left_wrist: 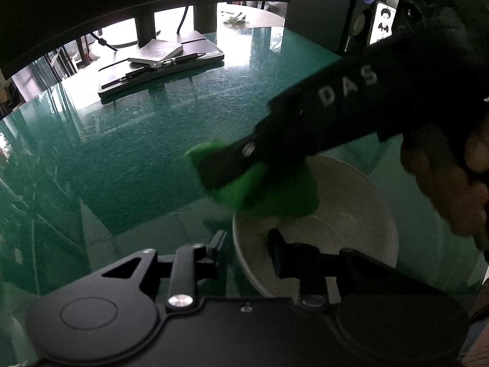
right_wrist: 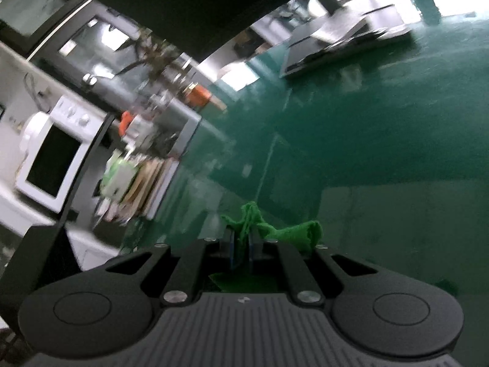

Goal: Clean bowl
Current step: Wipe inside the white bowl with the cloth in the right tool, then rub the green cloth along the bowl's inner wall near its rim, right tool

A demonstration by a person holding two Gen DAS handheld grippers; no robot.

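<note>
A white bowl stands on the green glass table just in front of my left gripper. Its near rim lies between the left fingers, one finger outside the bowl and one inside. A little table shows between the outer finger and the rim, so the pads look clear of it. My right gripper reaches in from the right, shut on a bright green cloth that hangs over the bowl's far left rim. In the right wrist view the cloth bunches out between the shut jaws of the right gripper; the bowl is out of that view.
A person's hand holds the right gripper. At the back a monitor base carries a notebook and pens, and a dark speaker stands far right. A white microwave and shelf clutter lie beyond the table's left edge.
</note>
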